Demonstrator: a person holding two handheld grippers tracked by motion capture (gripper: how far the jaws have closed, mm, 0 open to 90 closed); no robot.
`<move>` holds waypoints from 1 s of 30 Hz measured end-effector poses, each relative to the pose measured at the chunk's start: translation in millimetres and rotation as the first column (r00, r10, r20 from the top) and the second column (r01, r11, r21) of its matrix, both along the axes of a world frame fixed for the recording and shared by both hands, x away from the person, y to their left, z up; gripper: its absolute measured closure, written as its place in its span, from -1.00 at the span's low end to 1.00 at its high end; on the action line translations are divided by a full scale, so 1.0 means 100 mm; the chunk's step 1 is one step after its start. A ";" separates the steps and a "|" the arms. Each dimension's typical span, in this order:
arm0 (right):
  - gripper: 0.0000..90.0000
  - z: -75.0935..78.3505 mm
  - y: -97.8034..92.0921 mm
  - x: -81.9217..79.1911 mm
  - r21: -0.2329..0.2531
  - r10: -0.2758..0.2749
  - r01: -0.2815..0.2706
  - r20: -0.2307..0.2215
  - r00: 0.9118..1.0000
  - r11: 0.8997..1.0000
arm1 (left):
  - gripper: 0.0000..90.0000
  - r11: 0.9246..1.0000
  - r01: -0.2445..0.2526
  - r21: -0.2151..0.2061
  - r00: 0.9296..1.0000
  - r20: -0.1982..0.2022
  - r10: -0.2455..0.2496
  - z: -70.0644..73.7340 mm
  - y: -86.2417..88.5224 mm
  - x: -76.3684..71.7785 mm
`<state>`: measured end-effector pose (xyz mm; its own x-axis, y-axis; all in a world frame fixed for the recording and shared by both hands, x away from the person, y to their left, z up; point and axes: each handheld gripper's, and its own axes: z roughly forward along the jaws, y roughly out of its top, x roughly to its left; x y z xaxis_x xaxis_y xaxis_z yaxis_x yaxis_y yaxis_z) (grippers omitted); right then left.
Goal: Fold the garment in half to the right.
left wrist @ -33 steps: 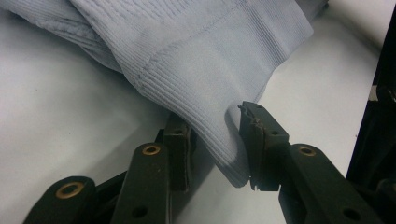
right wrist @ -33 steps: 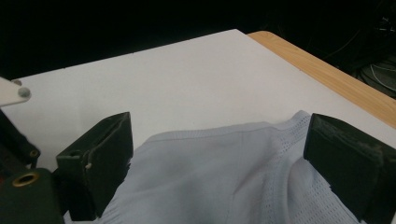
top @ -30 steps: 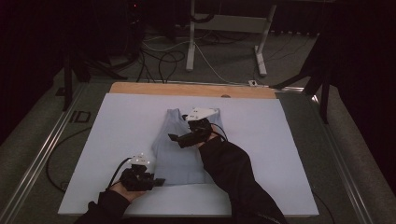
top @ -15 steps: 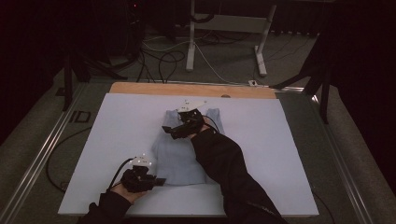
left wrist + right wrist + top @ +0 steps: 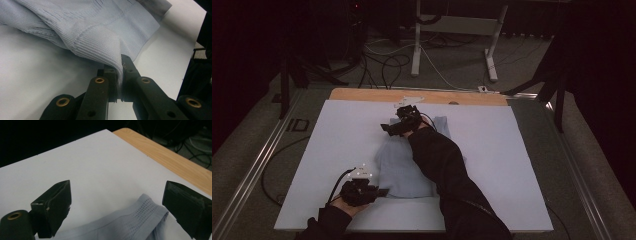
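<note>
A light blue knit garment (image 5: 404, 167) lies in a heap on the middle of the white table cover (image 5: 512, 165). My left gripper (image 5: 381, 192) sits at the garment's near left corner. In the left gripper view this gripper (image 5: 120, 68) is shut on the ribbed hem (image 5: 100, 47), which rises in a fold out of the jaws. My right gripper (image 5: 391, 128) hovers at the garment's far end, the sleeved arm stretched over the cloth. Its jaws stand wide open in the right gripper view (image 5: 117, 203), with the garment's perforated edge (image 5: 143, 216) lying below and between them, untouched.
A wooden strip (image 5: 362, 95) runs along the table's far edge, with a small white object (image 5: 409, 100) on it. Metal rails (image 5: 257, 165) flank the table. Cables (image 5: 387, 60) and white table legs (image 5: 417, 40) occupy the floor beyond.
My right gripper has moved away from me and slightly left, from the garment's middle to its far end. The left gripper keeps its hold at the near corner.
</note>
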<state>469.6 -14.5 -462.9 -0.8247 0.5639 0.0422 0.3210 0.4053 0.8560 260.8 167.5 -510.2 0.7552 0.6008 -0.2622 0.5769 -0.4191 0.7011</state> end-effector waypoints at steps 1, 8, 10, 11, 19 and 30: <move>-0.81 0.00 0.01 0.04 -0.007 -0.001 0.001 0.000 1.000 1.000 | 0.91 1.000 0.000 -0.002 1.000 0.002 0.000 0.01 0.00 0.00; -0.81 -0.07 0.11 0.23 -0.053 -0.028 0.027 -0.007 1.000 0.998 | 0.91 1.000 -0.005 0.007 1.000 0.015 0.005 0.01 -0.01 -0.02; -0.76 -0.12 0.15 0.28 -0.067 -0.023 0.021 -0.025 0.999 0.998 | 0.91 1.000 -0.001 0.008 1.000 0.016 0.001 0.01 -0.02 -0.02; -0.70 -0.14 0.16 0.30 -0.082 -0.028 0.026 -0.024 0.999 0.996 | 0.91 1.000 0.000 0.005 1.000 0.014 0.000 0.01 -0.02 -0.02; -0.28 -0.31 0.24 0.46 -0.140 -0.084 0.072 -0.084 0.993 0.988 | 0.91 1.000 -0.005 -0.006 1.000 0.004 0.005 -0.01 0.00 -0.01; -0.06 -0.50 0.33 0.60 -0.262 -0.141 0.111 -0.098 0.985 0.959 | 0.91 1.000 -0.004 -0.015 1.000 -0.006 0.004 -0.02 0.00 -0.01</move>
